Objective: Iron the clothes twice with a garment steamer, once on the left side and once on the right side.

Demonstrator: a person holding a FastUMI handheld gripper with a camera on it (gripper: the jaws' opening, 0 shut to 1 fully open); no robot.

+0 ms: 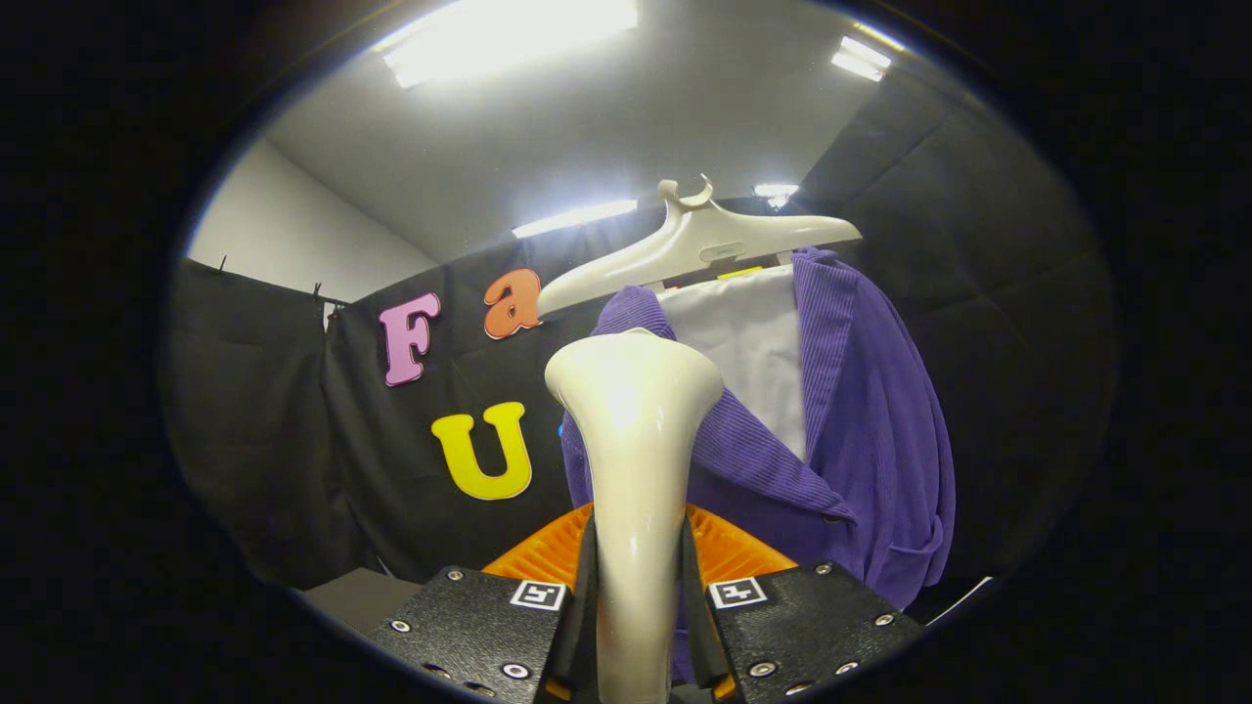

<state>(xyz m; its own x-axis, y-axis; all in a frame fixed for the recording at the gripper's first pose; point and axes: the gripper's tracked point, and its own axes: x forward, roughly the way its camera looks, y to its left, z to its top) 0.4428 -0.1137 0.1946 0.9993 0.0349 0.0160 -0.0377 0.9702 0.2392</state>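
My gripper (638, 577) is shut on the cream garment steamer (634, 430), whose slim handle runs up between both fingers. The steamer's wide head rises just ahead of the fingers and covers part of the left front of a purple ribbed jacket (871, 430). The jacket hangs on a cream hanger (699, 244) beyond the steamer, with a white lining panel (748, 342) showing at its open chest. The steamer head seems close to the jacket's left lapel; contact cannot be judged.
Black cloth walls (274, 420) stand behind and to both sides of the jacket. A grey surface corner (357, 596) lies low to the left of the fingers. Ceiling lights (509, 39) glare overhead.
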